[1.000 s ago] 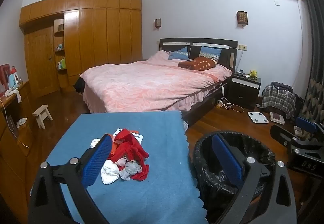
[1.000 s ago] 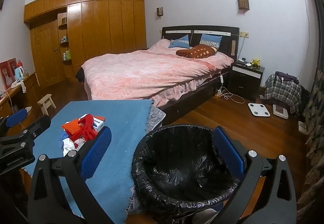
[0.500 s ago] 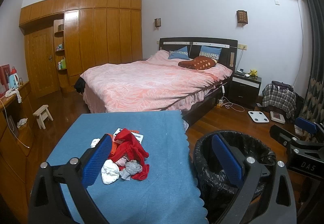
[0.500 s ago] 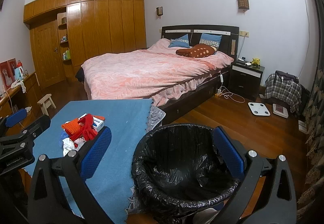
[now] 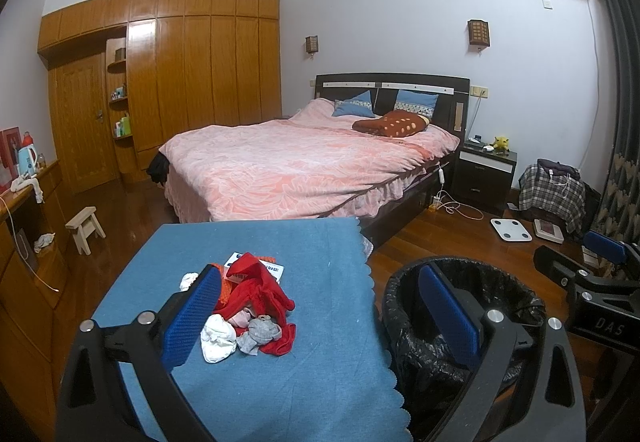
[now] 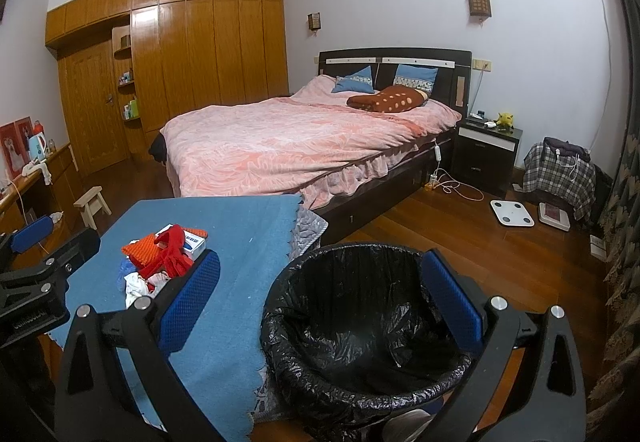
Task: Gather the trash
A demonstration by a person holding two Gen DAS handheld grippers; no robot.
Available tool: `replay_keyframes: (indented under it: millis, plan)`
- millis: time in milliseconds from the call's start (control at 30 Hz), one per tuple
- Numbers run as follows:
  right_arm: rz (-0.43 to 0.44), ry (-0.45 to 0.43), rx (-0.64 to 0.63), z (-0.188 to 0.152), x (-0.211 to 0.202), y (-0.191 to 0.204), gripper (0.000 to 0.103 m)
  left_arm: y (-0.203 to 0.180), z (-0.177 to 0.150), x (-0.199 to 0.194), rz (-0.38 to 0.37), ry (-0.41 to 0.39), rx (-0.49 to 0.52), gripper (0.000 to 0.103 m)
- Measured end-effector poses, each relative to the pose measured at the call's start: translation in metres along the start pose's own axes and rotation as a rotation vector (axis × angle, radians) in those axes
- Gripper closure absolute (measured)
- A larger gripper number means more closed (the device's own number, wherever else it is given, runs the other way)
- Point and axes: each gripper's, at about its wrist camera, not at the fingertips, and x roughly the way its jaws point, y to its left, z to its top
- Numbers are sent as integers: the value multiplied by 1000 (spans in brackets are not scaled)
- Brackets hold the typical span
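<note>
Left wrist view: we saw the left gripper (image 5: 320,316) with jaws wide apart, holding nothing, raised above the desk (image 5: 320,370) with its blue cloth. The trash pile (image 5: 250,306) lay mid-desk: red cloth, white and grey wads, an orange piece, a white box. One blue pad (image 5: 192,318) sat just left of the pile in frame; contact we couldn't tell. The bin (image 5: 508,306), black-lined, stood on the floor just right of the desk. The right gripper (image 5: 600,274) showed at the far right edge. A bed (image 5: 304,166) stood behind.

Right wrist view: we saw the right gripper (image 6: 320,294), jaws also spread wide and empty, framing the bin (image 6: 360,326) below. The pile (image 6: 164,258) lay on the desk (image 6: 248,238), left of the bin. The left gripper (image 6: 36,274) showed at the left edge.
</note>
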Motion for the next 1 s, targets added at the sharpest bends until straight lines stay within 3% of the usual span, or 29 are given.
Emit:
replay_keyframes:
  millis: [1000]
  plan:
    - [5, 5, 1, -5, 6, 8, 5, 0, 0, 0, 0, 1, -1, 6]
